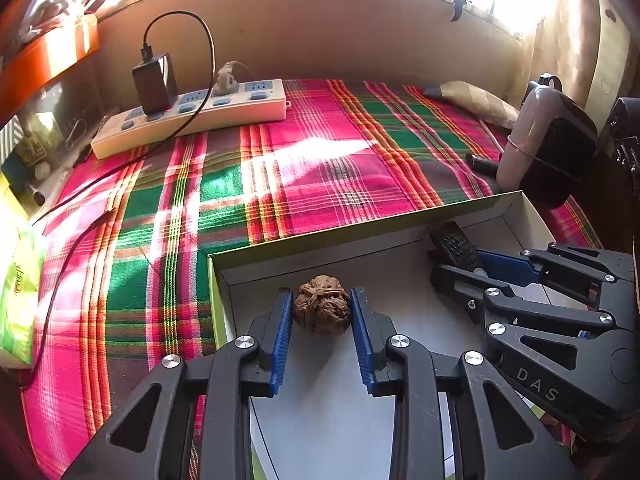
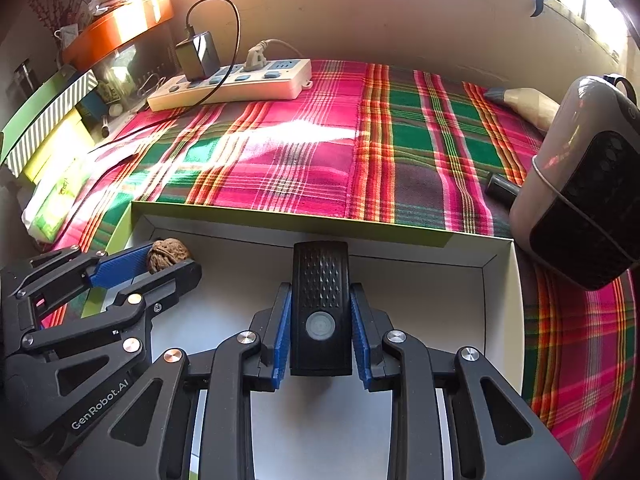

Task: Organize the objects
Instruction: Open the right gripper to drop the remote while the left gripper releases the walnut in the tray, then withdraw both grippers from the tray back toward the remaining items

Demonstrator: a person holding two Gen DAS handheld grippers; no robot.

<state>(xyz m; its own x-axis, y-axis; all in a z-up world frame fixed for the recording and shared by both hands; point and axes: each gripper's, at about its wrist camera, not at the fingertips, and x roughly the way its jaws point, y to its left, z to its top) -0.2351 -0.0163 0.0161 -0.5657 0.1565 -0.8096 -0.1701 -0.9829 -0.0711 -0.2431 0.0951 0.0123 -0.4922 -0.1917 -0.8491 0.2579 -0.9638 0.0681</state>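
Brown and wrinkled, the walnut (image 1: pixel 322 305) is seen between the blue pads of the left gripper (image 1: pixel 322 312), low inside the white box (image 1: pixel 516 216). In the left view a thin gap shows on each side of the shell, so the jaws are judged parted, not pressing. The right gripper (image 2: pixel 321 320) is clamped on the black torch (image 2: pixel 321 304), held over the box floor at about 3 o'clock from the walnut.

For a clean release, the left jaws should be widened only a little more and drawn straight back, so the round nut is not nudged into a roll. The torch should be lowered flat before it is let go.

The torch's long axis runs from 6 to 12 o'clock in the right view, its ribbed end toward the plaid cloth (image 2: pixel 280 152), its button (image 2: pixel 320 325) upward.
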